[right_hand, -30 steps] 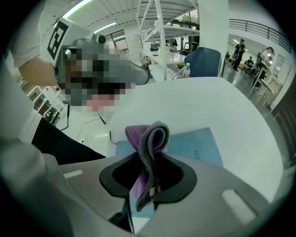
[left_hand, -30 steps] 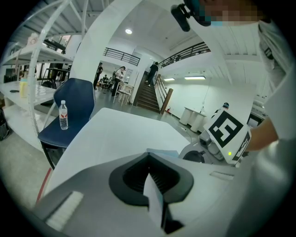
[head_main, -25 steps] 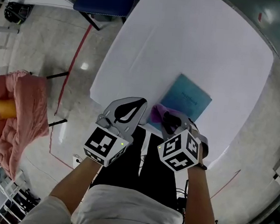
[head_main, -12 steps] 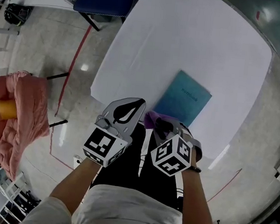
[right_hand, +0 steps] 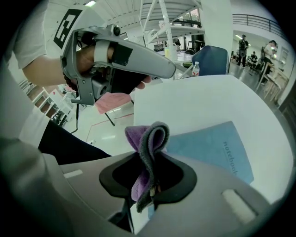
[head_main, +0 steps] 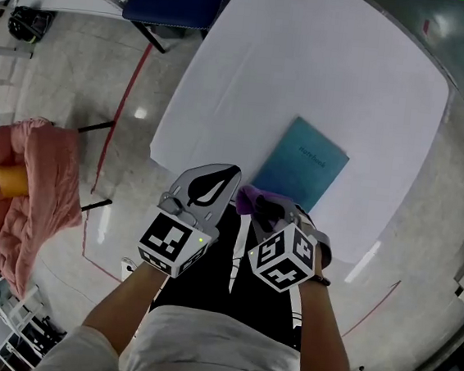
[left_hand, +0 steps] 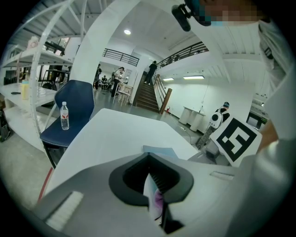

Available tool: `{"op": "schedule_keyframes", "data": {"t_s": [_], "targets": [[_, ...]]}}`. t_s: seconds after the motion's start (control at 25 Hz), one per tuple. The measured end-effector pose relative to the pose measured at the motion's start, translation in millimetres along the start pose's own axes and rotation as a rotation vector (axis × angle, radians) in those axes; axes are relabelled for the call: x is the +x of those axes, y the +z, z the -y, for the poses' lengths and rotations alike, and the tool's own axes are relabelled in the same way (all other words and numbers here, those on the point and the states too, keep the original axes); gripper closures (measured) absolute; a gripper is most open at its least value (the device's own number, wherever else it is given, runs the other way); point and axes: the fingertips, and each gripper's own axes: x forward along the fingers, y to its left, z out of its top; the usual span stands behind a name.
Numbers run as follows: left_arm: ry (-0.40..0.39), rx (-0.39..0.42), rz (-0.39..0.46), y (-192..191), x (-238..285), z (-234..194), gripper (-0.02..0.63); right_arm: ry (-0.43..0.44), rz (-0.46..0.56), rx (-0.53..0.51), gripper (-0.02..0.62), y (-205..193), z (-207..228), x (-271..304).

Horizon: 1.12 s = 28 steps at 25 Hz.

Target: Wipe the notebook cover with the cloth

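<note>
Purple and grey, the folded cloth (right_hand: 149, 139) is pinched tight in your right gripper (right_hand: 152, 159), its doubled edge standing up out of the closed jaws. From the head view that cloth (head_main: 253, 198) sits at the tip of the right gripper (head_main: 265, 204), right at the near left corner of the teal notebook (head_main: 304, 165); whether it actually touches the cover can't be made out. The notebook lies flat and closed on the white table (head_main: 310, 65), towards the near edge and a little right of the middle, turned at a slant. In the right gripper view the notebook (right_hand: 212, 148) spreads out just beyond the cloth, with printed lettering along its right side. Your left gripper (head_main: 233, 172) is just beside the right one, to its left, over the table's near edge; its jaws are closed tip to tip with nothing between them, which the left gripper view confirms at the left gripper (left_hand: 148, 157). At the table's far left stands a blue chair (left_hand: 69, 111) with a water bottle (left_hand: 65, 115) on its seat. On the floor well to the left, a pink blanket (head_main: 36, 168) is heaped with an orange roll (head_main: 8, 180) lying in it.
</note>
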Motion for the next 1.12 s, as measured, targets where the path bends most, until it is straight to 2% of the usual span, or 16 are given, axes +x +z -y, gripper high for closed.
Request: {"op": "schedule_keyframes", "data": {"t_s": [0.32,0.8,1.12], "targets": [[0.005,0.006,-0.013,0,4,2,0.606,0.000,0.062,0.036,0.483,2,7,-6],[-0.007,0.058,-0.020,31,-4,11,0.606,-0.017,0.177,0.139,0.483,16,26,-42],[-0.044,0.096,-0.028,58,-7,29,0.606,-0.101,0.278,0.199,0.483,25,51,-90]]}}
